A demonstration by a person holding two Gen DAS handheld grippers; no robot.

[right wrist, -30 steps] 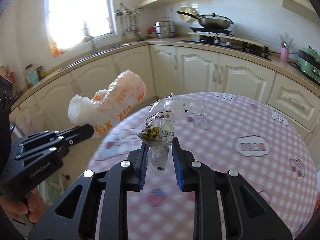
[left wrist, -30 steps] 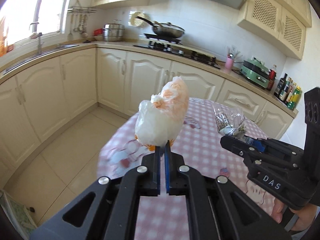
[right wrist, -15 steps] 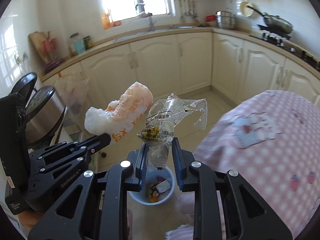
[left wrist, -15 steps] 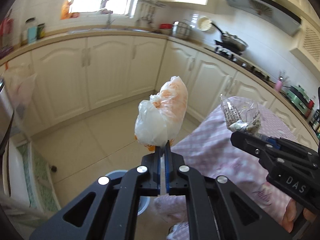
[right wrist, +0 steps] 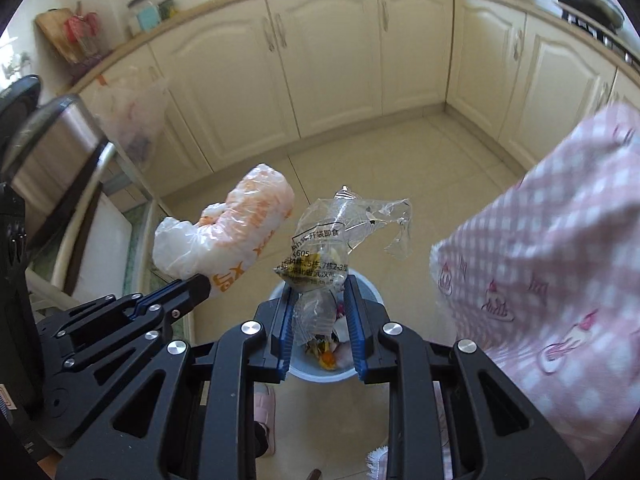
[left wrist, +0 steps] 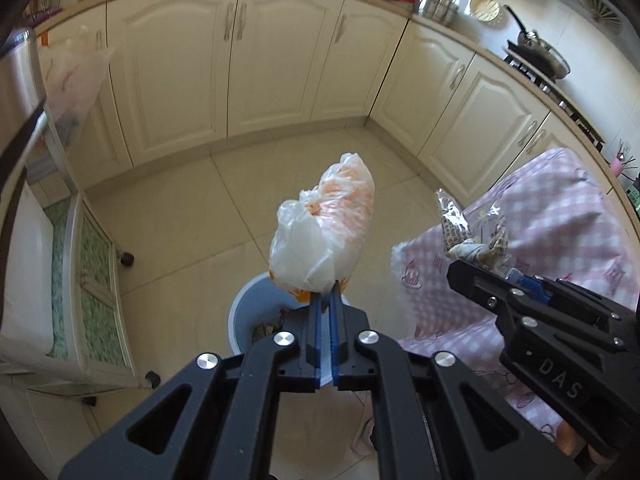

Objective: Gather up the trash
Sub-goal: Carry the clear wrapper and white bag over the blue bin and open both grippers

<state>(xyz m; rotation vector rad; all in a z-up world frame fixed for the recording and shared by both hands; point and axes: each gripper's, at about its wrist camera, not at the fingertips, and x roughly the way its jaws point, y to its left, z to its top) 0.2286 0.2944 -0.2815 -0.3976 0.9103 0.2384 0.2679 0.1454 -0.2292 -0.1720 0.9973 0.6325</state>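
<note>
- The left gripper [left wrist: 327, 300] has its jaws pressed nearly together, pinching the bottom edge of a white and orange bag [left wrist: 324, 236]; the bag stands up from the tips toward 12 o'clock.
- In the right wrist view the same gripper [right wrist: 200, 282] comes in from 8 o'clock, and the bag [right wrist: 224, 232] bulges up toward 1 o'clock from its tip.
- The right gripper [right wrist: 318, 308] is part closed on a crumpled clear wrapper [right wrist: 320, 256] with black print; the blue pads [right wrist: 285, 320] press its lower part, and a loose flap spreads toward 2 o'clock.
- In the left wrist view the right gripper [left wrist: 472, 276] reaches in from 4 o'clock, with the wrapper [left wrist: 468, 232] sticking up at its tip.
- A pale blue bin [right wrist: 320, 376] stands on the tiled floor [right wrist: 400, 168] straight below the right jaws; scraps of rubbish lie inside it.
- From the left wrist the bin [left wrist: 248, 300] shows just under the bag, at 7 o'clock from it, partly hidden by the gripper.
- Both pieces of trash are held in the air above the bin; neither touches it.
- A table with a pink checked cloth [right wrist: 552, 260] fills the 3 o'clock side, its edge near the bin.
- Cream cabinets [right wrist: 328, 52] curve across 12 o'clock.
- A steel pot [right wrist: 44, 148] sits at 9 o'clock.
- A pink slipper [right wrist: 266, 404] shows at 6 o'clock, between the gripper arms.
</note>
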